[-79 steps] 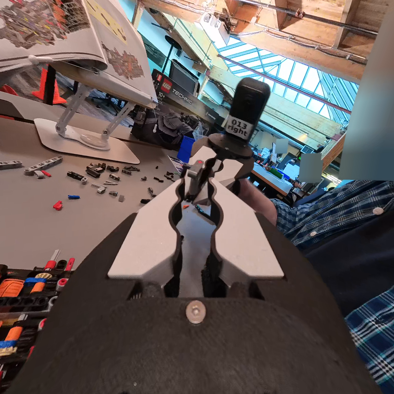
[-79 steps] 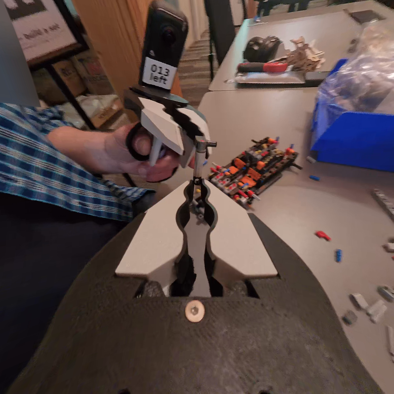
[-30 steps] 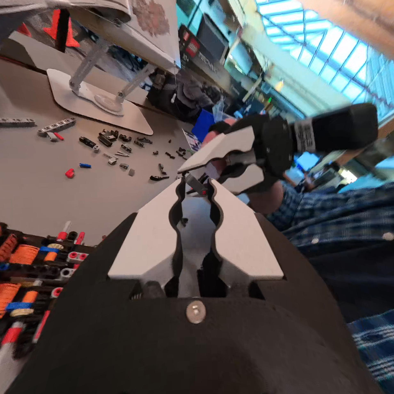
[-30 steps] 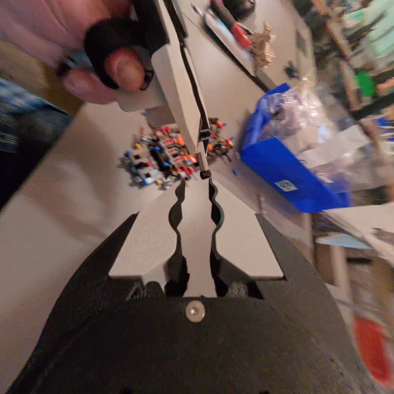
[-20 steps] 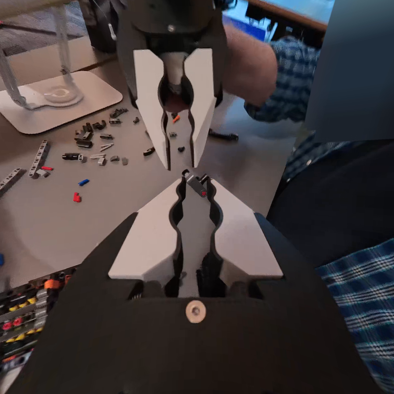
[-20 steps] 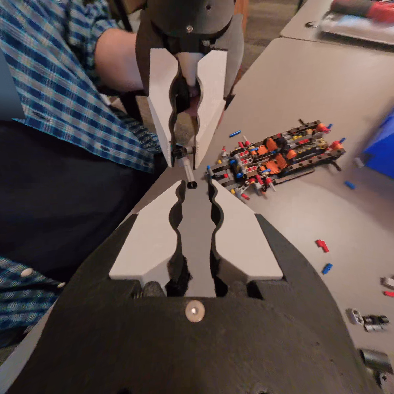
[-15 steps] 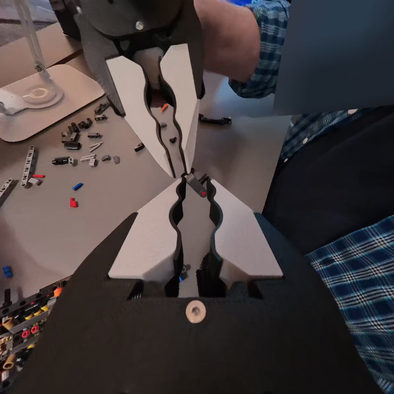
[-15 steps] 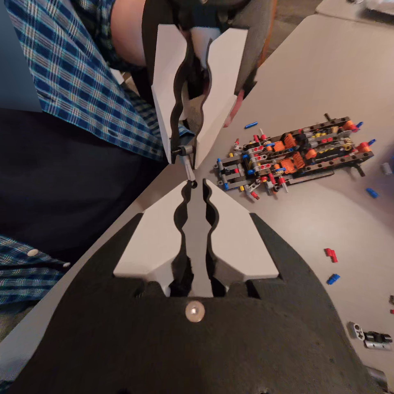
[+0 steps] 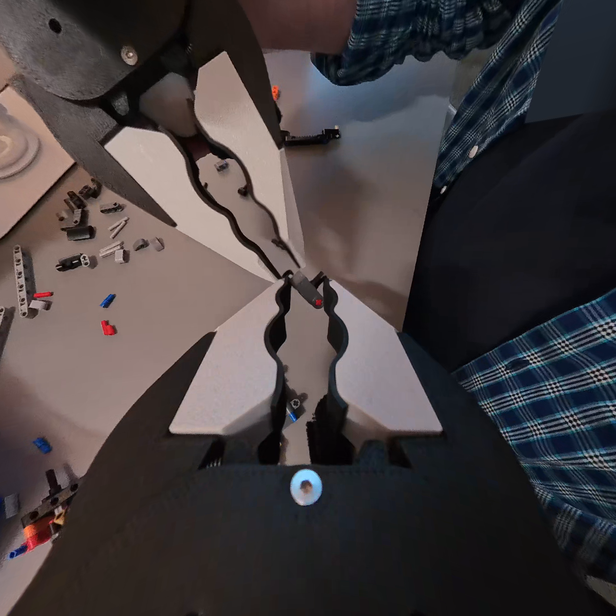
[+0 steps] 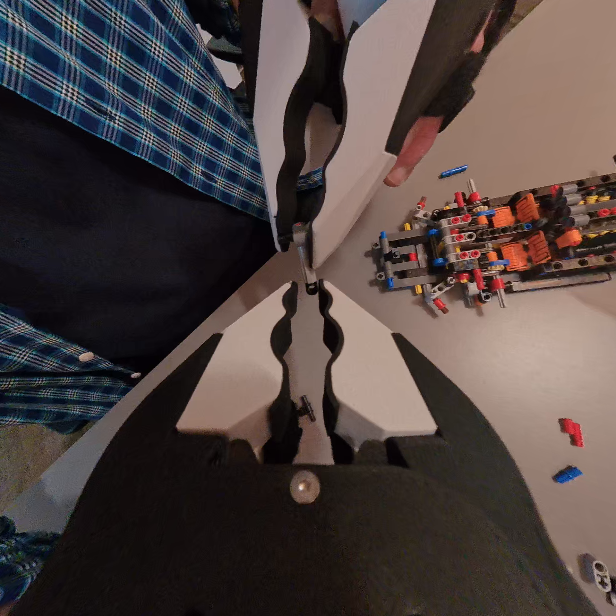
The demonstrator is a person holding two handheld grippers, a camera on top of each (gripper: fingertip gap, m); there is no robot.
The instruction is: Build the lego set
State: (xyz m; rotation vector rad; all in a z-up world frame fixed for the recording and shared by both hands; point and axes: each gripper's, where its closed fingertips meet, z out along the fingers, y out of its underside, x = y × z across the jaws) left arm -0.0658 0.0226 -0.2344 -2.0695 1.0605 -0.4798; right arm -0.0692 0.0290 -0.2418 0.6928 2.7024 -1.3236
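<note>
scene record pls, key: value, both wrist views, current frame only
left tool: shut on a small grey connector piece with a red end
right tool: shut on a small black pin at the tip of a thin grey axle
relation: tools tip to tip above the table edge; the axle runs from the grey connector to the pin
table: grey, bare between parts
chassis build: lying flat, untouched, orange and red parts
loose parts: scattered grey and black pieces, a few red and blue
person: plaid sleeve beside the tools

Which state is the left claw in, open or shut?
Shut on the grey connector piece: the left claw pinches it at its fingertips, while the right claw grips its black pin.
</note>
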